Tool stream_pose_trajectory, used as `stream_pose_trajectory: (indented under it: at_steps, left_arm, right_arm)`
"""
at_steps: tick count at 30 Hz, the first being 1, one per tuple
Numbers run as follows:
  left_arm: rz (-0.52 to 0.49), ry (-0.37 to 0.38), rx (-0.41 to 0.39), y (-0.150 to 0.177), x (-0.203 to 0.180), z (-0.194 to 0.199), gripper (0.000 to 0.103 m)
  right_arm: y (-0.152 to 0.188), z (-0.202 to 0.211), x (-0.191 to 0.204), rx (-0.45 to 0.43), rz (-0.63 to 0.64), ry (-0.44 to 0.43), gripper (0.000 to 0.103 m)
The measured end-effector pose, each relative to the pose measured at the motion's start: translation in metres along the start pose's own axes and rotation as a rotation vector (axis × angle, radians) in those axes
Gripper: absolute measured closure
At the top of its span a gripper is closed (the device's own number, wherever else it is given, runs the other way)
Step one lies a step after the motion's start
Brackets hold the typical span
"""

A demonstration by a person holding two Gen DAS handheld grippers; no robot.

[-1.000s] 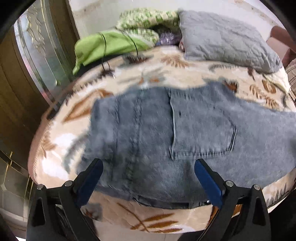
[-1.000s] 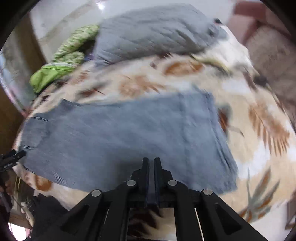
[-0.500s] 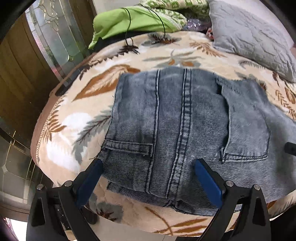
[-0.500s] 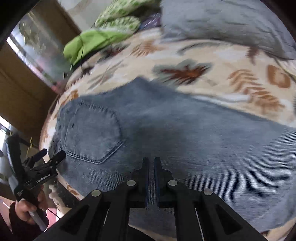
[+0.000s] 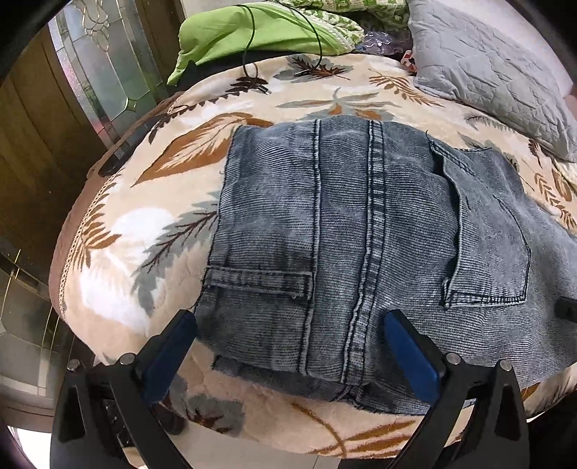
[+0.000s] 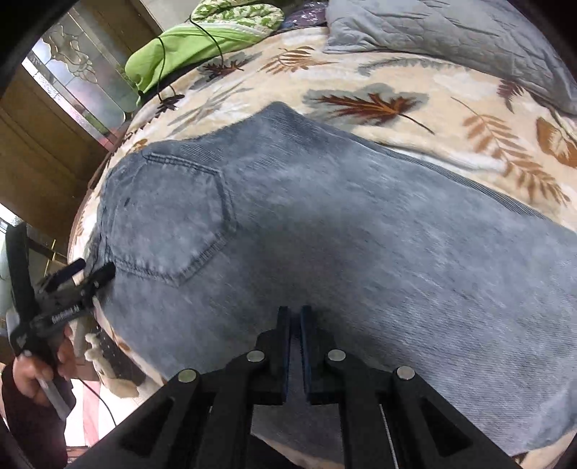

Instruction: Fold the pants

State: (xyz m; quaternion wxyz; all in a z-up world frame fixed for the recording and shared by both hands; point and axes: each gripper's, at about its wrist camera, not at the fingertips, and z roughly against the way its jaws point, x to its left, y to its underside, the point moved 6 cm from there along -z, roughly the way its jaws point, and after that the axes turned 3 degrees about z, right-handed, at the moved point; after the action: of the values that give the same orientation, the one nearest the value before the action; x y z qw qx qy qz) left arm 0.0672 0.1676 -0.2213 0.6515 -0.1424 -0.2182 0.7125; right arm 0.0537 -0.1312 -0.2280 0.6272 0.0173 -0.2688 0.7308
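Pants lie flat on the leaf-print blanket, their waist end at its near edge, right in front of you; your left gripper hangs over that waist end with its blue fingers spread wide, holding nothing; your right gripper has its fingers pressed almost together over the leg part, and you cannot tell if cloth is caught between them; farther back lie a grey pillow and a green cloth.
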Motion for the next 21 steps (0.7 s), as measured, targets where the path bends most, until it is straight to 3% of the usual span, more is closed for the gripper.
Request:
stream_pose_trajectory:
  at_steps: [4,8,11,13,18,21]
  left_arm:
    - [-0.001,-0.044,0.01,0.001,0.0,0.009,0.0]
    - [-0.024,-0.045,-0.041,-0.005,-0.011,0.034,0.0]
    - [-0.05,-0.018,-0.087,-0.014,-0.03,0.052,0.0]
    - [-0.077,0.017,-0.111,-0.021,-0.051,0.061,0.0]
    - [-0.165,0.085,-0.109,-0.036,-0.114,0.058,0.0]
    - [-0.193,0.095,-0.066,-0.041,-0.149,0.041,0.0]
  right_arm:
    - [0.01,0.015,-0.042,-0.002,-0.147,-0.05,0.095]
    - [0.019,0.043,-0.093,-0.042,-0.266,-0.012,0.095]
    - [0.022,0.068,-0.123,-0.1,-0.291,0.082,0.095]
    - [0.02,0.081,-0.137,-0.128,-0.331,0.085,0.095]
    - [-0.01,0.095,-0.13,-0.194,-0.331,0.08,0.095]
    - [-0.035,0.086,-0.108,-0.202,-0.293,0.057,0.095]
